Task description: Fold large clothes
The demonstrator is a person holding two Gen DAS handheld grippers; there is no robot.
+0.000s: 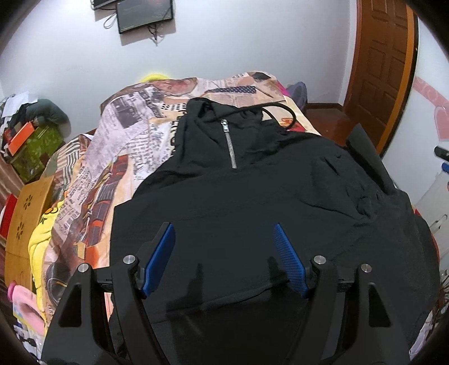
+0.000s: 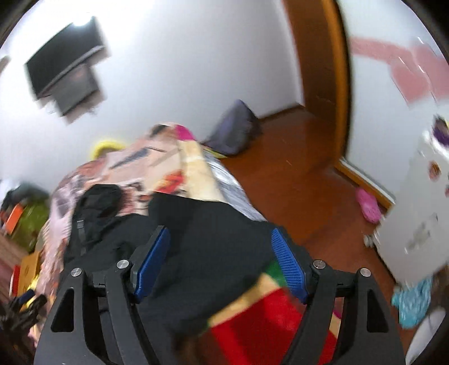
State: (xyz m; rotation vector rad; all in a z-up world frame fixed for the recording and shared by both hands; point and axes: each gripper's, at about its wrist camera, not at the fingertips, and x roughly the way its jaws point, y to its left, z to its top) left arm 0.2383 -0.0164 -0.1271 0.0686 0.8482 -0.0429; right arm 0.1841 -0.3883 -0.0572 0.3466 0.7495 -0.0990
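A newspaper-print bedspread [image 1: 134, 146] carries the black hooded pullover [image 1: 252, 196], spread flat, silver half-zip [image 1: 229, 144] up. Above the pullover, the left gripper [image 1: 224, 238] and right gripper [image 2: 220, 241] both gape wide, gripping nothing.

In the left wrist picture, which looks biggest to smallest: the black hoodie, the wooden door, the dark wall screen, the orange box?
1. black hoodie
2. wooden door
3. dark wall screen
4. orange box

The hoodie lies nearest, which inflates it.

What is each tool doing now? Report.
Left tool: open, empty, above the black hoodie.
Right tool: open, holding nothing.
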